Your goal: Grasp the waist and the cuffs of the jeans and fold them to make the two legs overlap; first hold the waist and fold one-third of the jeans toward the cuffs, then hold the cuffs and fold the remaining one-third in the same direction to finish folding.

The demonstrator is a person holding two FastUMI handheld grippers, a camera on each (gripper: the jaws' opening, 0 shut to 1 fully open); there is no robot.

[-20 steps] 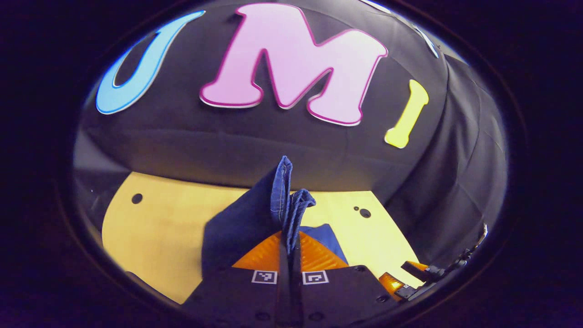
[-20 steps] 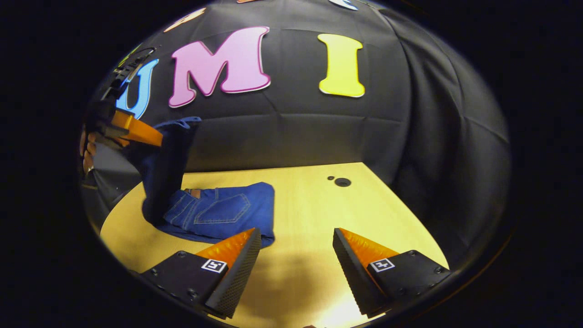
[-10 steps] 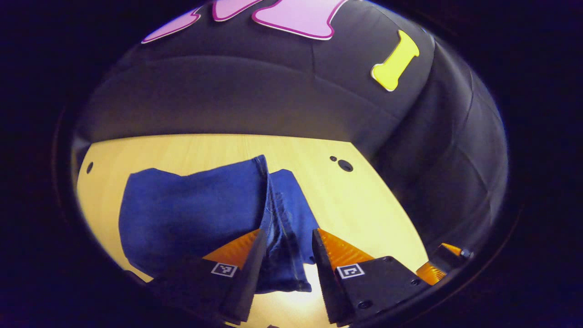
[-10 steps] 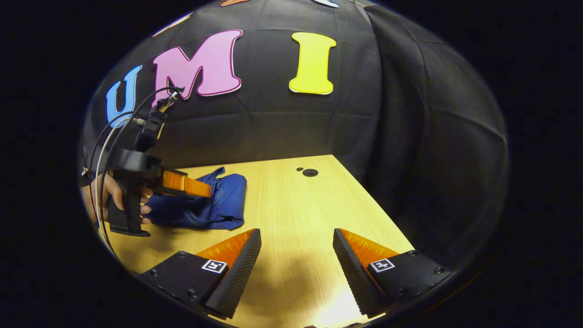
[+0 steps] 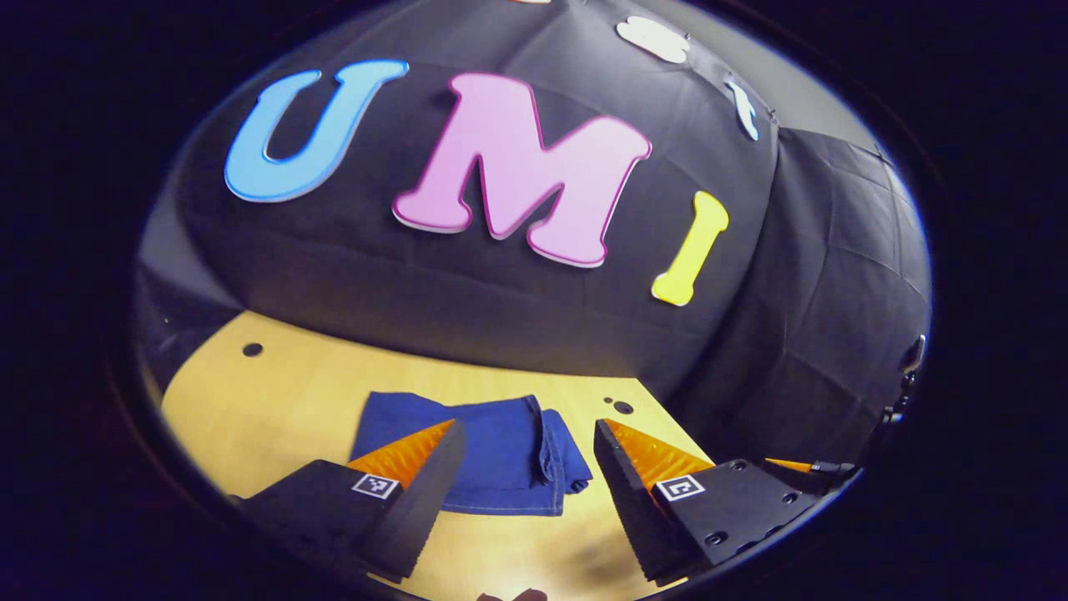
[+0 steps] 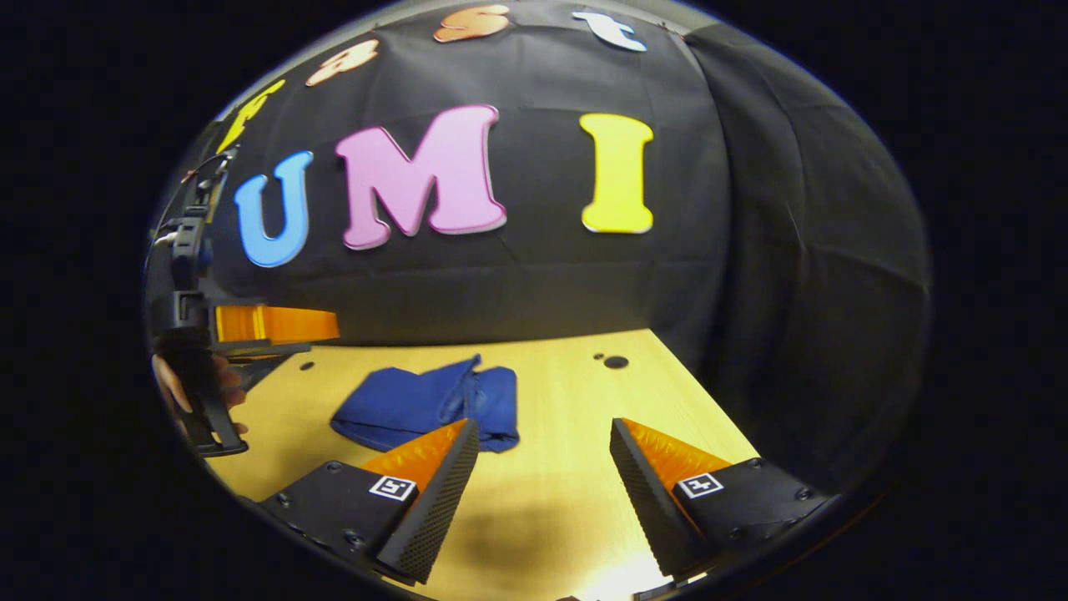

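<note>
The blue jeans lie folded into a compact bundle on the wooden table, with the cuffs' edges on top at the bundle's right side. My left gripper is open above and in front of the bundle, nothing between its fingers. In the right gripper view the folded jeans rest left of centre on the table. My right gripper is open over bare table, to the right of the bundle. The left gripper appears at the left edge there, held by a hand, raised clear of the jeans.
The table has small round holes near its back right and back left corners. The black cloth wall stands close behind and to the right of the table. The right gripper's tip pokes in at the right of the left gripper view.
My left gripper let go of the cuffs onto the folded bundle, opened, then lifted back and away. The jeans went from hanging to lying flat. The right gripper stayed open.
</note>
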